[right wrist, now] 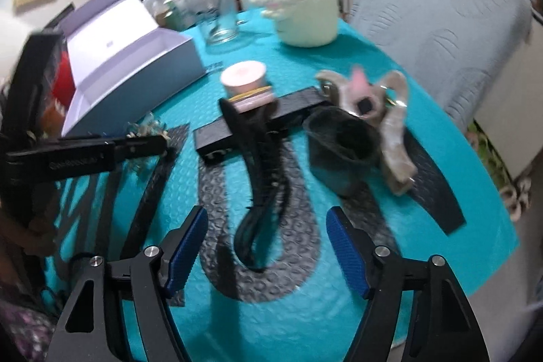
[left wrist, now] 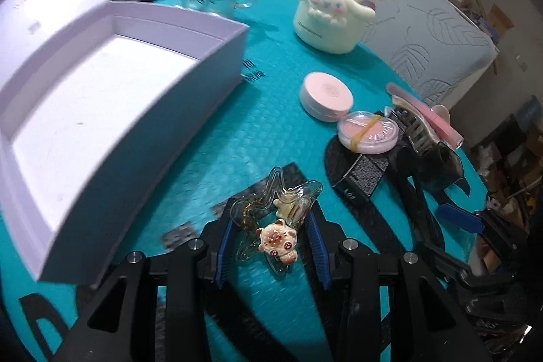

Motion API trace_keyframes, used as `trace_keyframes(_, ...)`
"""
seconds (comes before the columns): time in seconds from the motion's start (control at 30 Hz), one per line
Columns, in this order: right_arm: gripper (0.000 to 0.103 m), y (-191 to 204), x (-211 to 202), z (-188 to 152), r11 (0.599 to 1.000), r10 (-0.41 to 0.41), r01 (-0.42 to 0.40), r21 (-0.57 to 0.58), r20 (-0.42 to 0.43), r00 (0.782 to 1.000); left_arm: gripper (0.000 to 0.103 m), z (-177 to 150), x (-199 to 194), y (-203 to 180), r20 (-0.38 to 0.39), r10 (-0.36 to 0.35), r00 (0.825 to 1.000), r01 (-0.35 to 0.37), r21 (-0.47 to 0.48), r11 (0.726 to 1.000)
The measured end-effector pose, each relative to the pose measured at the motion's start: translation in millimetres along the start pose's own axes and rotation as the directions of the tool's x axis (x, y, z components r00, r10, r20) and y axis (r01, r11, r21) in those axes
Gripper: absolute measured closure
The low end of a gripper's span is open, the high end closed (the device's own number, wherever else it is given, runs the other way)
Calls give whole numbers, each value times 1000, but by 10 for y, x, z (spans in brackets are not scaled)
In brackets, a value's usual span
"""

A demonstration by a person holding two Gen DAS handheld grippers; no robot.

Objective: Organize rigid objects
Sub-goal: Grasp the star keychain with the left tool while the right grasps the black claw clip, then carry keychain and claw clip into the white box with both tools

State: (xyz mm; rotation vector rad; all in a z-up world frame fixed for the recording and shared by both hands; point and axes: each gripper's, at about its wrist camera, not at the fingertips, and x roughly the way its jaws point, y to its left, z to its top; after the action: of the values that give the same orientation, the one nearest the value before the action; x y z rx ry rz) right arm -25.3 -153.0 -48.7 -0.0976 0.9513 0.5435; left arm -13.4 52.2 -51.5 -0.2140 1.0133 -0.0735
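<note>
Between left gripper pads, clear star hair clip.

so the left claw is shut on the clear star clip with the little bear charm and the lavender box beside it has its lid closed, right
Not quite: the lavender box is open, its lid tipped back and its white inside showing, as the left wrist view shows. The rest holds: the left claw is shut on the clear star clip with the bear charm.

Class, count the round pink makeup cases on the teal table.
2: a plain case on the teal cover, and a rubber-banded case beside it atop the black box. Others may be hidden.
</note>
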Motion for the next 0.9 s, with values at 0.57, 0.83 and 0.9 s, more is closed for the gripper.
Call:
trace_keyframes(0.57,81,37,47,47,999,-10,8,44,26,1000,64,-277,-332,132,48,73,996,-71,-34,997)
trace_keyframes(0.83,81,149,-99,-20,1000,7,-7,12,39,999,64,-411,-428,124,61,105,993,-104,-27,994)
trace_keyframes(0.9,81,213,-143,-24,1000,16,-16,-10,49,999,64,-449,-474,119,77,119,990,-118,-21,993)
